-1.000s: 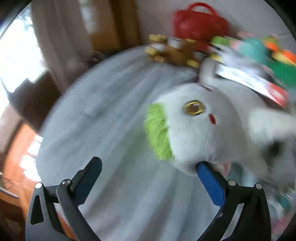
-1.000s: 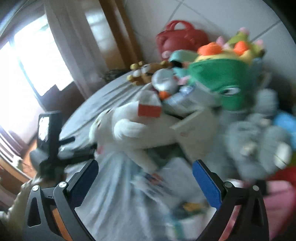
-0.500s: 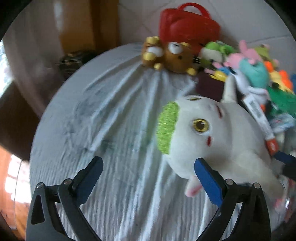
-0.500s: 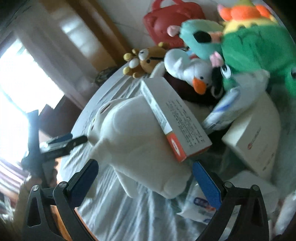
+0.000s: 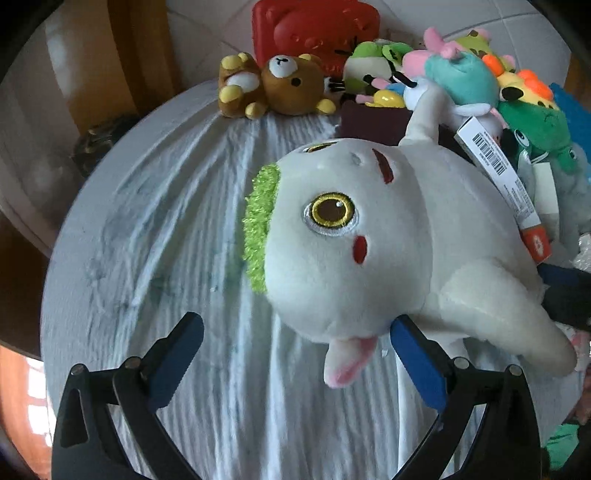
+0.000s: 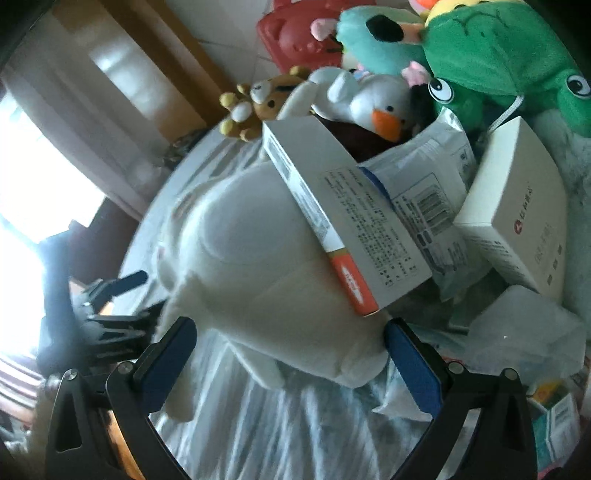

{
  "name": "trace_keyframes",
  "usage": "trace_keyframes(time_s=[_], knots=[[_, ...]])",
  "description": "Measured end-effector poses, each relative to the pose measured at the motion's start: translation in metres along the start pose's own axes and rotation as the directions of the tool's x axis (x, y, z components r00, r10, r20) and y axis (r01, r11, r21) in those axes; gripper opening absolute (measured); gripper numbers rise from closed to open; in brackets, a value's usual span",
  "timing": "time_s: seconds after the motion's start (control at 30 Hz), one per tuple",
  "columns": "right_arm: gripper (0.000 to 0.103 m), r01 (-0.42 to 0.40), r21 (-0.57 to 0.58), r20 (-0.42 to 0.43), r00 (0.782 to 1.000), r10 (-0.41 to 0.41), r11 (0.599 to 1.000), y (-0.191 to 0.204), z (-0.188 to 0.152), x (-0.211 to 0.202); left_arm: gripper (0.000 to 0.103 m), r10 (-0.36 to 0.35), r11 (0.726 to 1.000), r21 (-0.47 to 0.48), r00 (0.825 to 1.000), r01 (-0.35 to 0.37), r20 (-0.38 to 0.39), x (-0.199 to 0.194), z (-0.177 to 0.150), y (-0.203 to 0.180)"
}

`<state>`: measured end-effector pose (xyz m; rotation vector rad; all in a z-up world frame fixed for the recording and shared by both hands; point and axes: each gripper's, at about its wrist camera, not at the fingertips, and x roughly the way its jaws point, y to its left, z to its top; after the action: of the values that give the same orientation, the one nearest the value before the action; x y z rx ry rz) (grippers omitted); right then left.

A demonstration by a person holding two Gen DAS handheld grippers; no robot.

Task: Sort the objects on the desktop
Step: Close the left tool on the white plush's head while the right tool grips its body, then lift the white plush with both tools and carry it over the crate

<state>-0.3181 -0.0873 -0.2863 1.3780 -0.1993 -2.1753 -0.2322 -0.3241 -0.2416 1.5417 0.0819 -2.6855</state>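
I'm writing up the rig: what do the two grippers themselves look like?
Both look alike: the left gripper and right gripper each have a black frame with triangular cut-outs and silver rivets, carrying two flat blue fingers. No cables, markings or sleeves show.

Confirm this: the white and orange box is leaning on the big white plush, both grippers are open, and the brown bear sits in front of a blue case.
Wrong on one point: the case behind the brown bear is red, as the left wrist view shows. The box does lean on the white plush, and both grippers are open.
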Motion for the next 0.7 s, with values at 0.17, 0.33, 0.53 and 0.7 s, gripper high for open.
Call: trace_keyframes(time_s=[0.17, 0.33, 0.53, 0.7], knots=[[0.103, -0.047, 0.078, -0.038, 0.998, 0.050, 0.996, -0.014, 0.010, 0.031, 0.103, -0.071, 0.996, 0.048, 0.997, 0.071, 0.005, 0.011, 0.011, 0.008], [0.103, -0.100, 0.111, 0.056, 0.994, 0.094, 0.989, -0.015, 0.017, 0.036, 0.103, -0.155, 0.985, 0.074, 0.988, 0.154, 0.009, 0.020, 0.023, 0.018], [0.103, -0.144, 0.233, 0.098, 0.987, 0.124, 0.962, -0.029, 0.025, 0.038, 0.103, -0.214, 0.964, 0.154, 0.976, 0.216, -0.030, 0.032, 0.028, 0.012], [0.103, -0.184, 0.289, 0.069, 0.983, 0.171, 0.939, -0.026, 0.021, 0.050, 0.103, -0.246, 0.949, 0.189, 0.968, 0.252, -0.055, 0.042, 0.027, 0.011]])
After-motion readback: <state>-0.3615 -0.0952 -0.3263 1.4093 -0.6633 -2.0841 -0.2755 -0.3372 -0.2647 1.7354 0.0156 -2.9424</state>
